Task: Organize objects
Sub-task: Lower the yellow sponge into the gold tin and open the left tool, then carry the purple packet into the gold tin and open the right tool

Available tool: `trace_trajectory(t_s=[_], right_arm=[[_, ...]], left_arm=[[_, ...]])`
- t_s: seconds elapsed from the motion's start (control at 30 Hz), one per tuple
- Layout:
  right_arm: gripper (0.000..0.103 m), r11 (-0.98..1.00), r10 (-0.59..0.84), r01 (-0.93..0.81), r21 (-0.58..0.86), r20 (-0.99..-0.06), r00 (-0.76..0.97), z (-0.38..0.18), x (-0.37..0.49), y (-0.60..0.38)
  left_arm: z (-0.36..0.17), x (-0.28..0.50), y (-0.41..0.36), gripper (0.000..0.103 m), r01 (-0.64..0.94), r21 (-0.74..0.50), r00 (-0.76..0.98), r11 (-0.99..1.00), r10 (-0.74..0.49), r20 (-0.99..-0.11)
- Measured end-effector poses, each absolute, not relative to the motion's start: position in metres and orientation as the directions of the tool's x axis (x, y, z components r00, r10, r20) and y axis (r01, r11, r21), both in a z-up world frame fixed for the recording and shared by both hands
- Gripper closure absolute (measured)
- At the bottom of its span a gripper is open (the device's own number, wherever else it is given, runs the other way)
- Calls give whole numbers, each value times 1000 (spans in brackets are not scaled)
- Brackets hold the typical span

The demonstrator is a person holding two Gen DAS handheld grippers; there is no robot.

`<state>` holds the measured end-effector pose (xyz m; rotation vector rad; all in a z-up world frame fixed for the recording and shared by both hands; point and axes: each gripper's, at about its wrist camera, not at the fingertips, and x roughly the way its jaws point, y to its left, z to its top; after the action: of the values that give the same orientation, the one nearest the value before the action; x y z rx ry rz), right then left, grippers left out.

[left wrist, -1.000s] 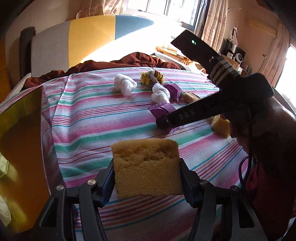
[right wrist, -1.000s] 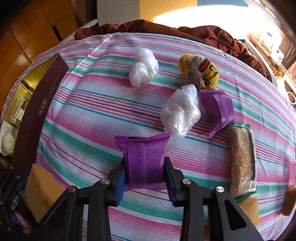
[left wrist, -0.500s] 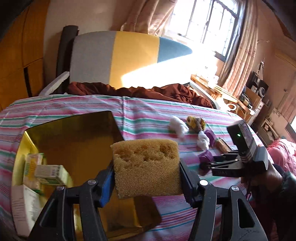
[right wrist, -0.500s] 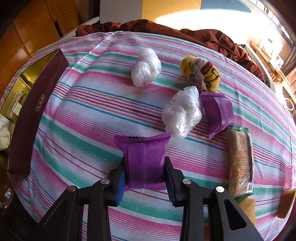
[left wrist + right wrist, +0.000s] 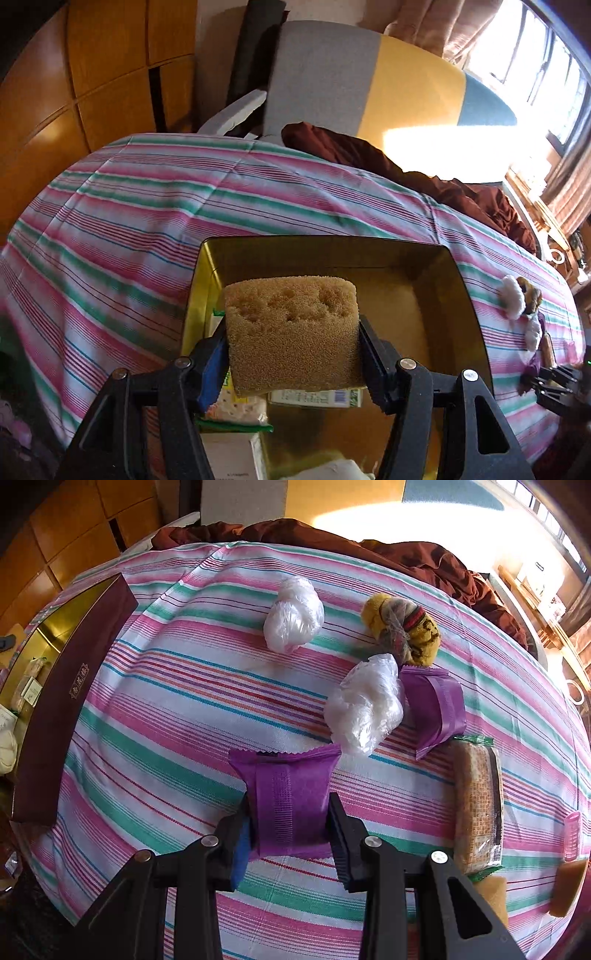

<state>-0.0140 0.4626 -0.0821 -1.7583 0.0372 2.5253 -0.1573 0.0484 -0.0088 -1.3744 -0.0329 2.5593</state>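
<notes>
Illegible gold characters on the maroon box (image 5: 70, 701) side.

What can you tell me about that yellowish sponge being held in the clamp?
The sponge is a thick, blocky slab of tan-yellow foam with a fine grainy surface and several larger pits near its top edge. The left gripper pinches it by its two sides, one black finger on each, so it stands upright. It hangs above the open gold-lined box, over the packets lying inside, and seems to touch nothing but the fingers. It looks dry and keeps its shape, barely squeezed.
</notes>
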Motion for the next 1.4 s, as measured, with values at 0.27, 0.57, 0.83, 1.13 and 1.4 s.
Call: trace_trajectory(t_s=[0.27, 0.57, 0.83, 1.13, 1.4], right_arm=[[66, -998, 38, -66, -16, -938, -346, -82, -14, 460], [66, -998, 40, -64, -19, -937, -346, -82, -13, 460], [66, -998, 47, -61, -28, -937, -347, -81, -9, 455], [66, -997, 75, -55, -60, -935, -347, -80, -8, 449], [67, -995, 96, -54, -82, -933, -346, -78, -7, 444]], left_arm=[[-38, -202, 47, 37, -138, -99, -488, -986, 154, -859], [-42, -215, 42, 28, -96, -70, -496, -993, 109, -862], [-26, -185, 39, 23, -105, -96, -534, -990, 138, -834], [-5, -104, 51, 23, -160, -83, -632, -984, 167, -757], [6, -50, 67, 22, -196, -67, -693, -978, 186, -696]])
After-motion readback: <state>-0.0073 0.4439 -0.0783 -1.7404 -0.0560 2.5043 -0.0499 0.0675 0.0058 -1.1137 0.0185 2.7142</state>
